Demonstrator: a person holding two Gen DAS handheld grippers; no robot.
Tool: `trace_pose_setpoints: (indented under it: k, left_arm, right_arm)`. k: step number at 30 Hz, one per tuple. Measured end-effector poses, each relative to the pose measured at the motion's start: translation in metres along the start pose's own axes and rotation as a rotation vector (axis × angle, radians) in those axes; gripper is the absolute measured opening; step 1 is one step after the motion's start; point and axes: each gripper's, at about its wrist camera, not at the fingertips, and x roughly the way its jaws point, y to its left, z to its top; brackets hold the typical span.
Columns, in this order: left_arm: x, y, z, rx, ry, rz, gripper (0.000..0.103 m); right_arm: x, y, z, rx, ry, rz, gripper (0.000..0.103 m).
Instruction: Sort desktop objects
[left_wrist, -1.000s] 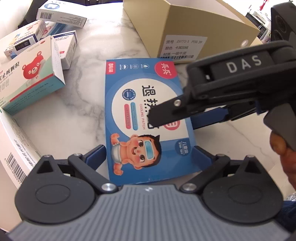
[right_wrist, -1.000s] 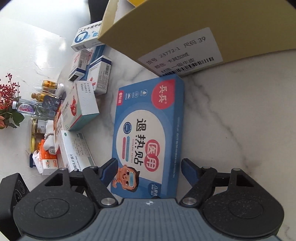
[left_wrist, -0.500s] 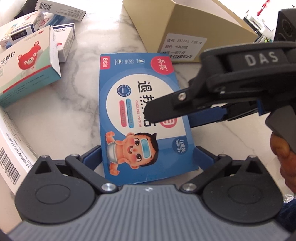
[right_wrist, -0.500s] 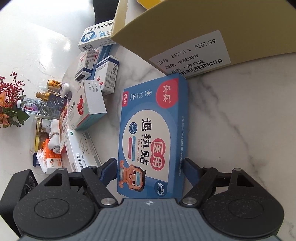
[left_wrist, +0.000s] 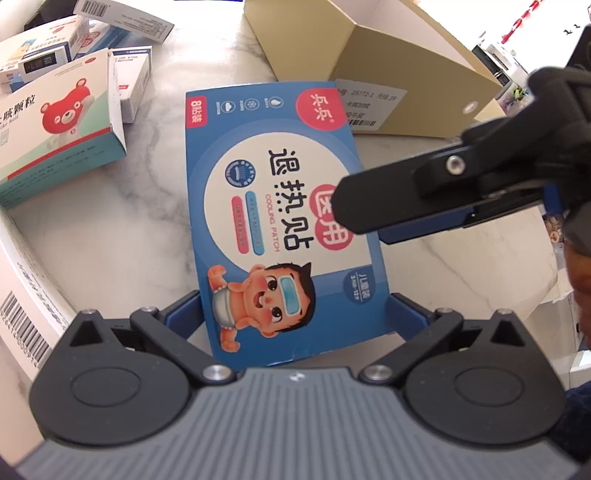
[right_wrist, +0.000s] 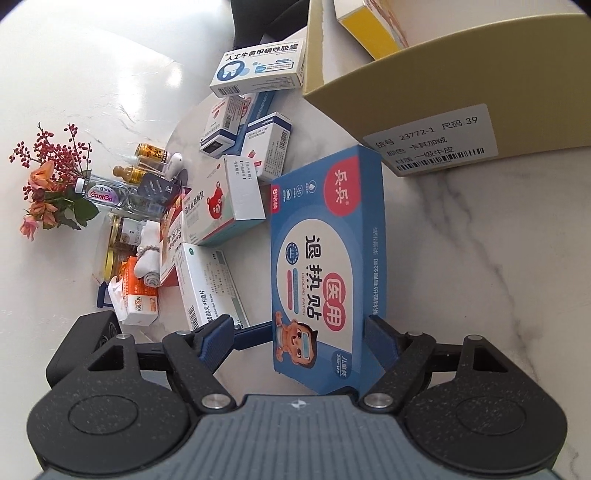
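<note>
A blue cooling-patch box with a cartoon child on it is lifted a little off the marble table. My right gripper reaches in from the right and is shut on the box across its width. In the right wrist view the box sits between the fingers, and the right pad presses on its side face. My left gripper is open wide, and its fingers straddle the box's near end without pressing on it.
A tan cardboard carton with a white label stands just beyond the box, with a yellow-edged box inside. Several medicine boxes, among them a red-bear one, lie to the left. Small bottles and flowers lie farther left. A hand shows at the right edge.
The blue box has risen with my right gripper, and its far end now overlaps the carton's label. My left gripper's fingers have spread slightly wider around its near end.
</note>
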Motion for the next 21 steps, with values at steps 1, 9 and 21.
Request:
trace_pose_setpoints:
  k: [1, 9, 21]
  left_arm:
    - [0.003, -0.004, 0.001, 0.011, 0.013, -0.040, 0.103]
    - [0.005, -0.026, 0.000, -0.002, -0.026, 0.091, 0.103]
    - [0.015, -0.039, -0.011, 0.048, -0.010, 0.134, 0.089]
  right_arm:
    - [0.003, 0.002, -0.001, 0.031, 0.031, 0.094, 0.052]
    - [-0.010, 0.011, 0.006, -0.039, -0.043, -0.082, 0.056]
    - [-0.016, -0.032, -0.004, -0.038, -0.084, -0.266, 0.075]
